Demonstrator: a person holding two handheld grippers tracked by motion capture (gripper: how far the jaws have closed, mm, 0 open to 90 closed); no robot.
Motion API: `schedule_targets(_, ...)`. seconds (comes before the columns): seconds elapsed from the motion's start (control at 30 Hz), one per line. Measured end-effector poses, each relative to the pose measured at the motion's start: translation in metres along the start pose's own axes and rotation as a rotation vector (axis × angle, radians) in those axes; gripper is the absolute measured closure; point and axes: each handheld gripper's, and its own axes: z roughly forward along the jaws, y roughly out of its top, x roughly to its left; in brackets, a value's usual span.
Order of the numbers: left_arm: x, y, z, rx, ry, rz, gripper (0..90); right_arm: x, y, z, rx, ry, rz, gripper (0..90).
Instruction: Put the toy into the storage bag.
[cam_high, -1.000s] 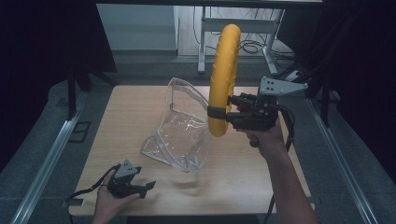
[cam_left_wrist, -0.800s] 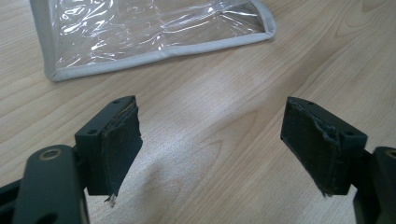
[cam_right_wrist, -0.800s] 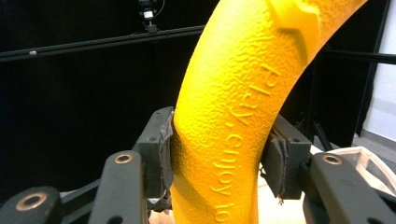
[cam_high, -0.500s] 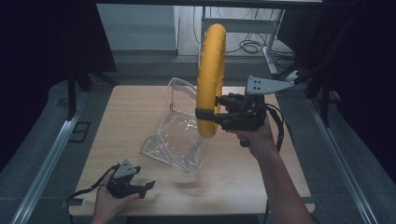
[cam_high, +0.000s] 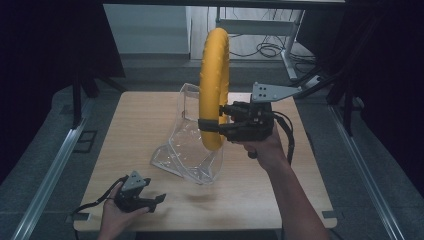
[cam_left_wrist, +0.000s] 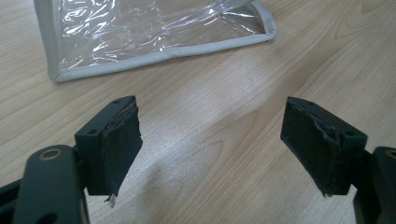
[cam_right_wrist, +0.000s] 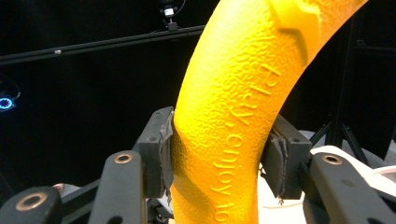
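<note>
Yellow ring (cam_high: 214, 85), the tall foam hoop standing upright on edge above the middle of the wooden table (cam_high: 140, 125), is hanging in the air over the clear plastic bag (cam_high: 187, 145), held near its lower end. Raised lettering is running along its pebbled skin in the right gripper view, where "Play." and "Enjoy" can be read on the ring (cam_right_wrist: 233, 121); the words further down are running out of sight. The bag, transparent with a pale grey trim (cam_left_wrist: 154, 53), is sitting slumped on the table beneath and just left of the ring. The right gripper (cam_high: 212, 125) is squeezing the ring from both sides, its pads (cam_right_wrist: 163, 149) denting the foam. The left gripper (cam_high: 157, 200) is resting low at the table's near edge, well apart from the bag, its jaws standing wide apart with bare wood between them.
</note>
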Motion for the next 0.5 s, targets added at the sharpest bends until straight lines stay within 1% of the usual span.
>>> schedule_targets(0.27, 0.0, 0.0, 0.0, -0.001, 0.0, 0.0, 20.0, -0.001, -0.004, 0.012, 0.011, 0.026, 0.01, 49.9)
schedule_targets(0.5, 0.0, 0.0, 0.0, -0.002, 0.0, -0.001, 20.0, -0.005, -0.012, 0.023, 0.029, 0.048, 0.035, 49.9)
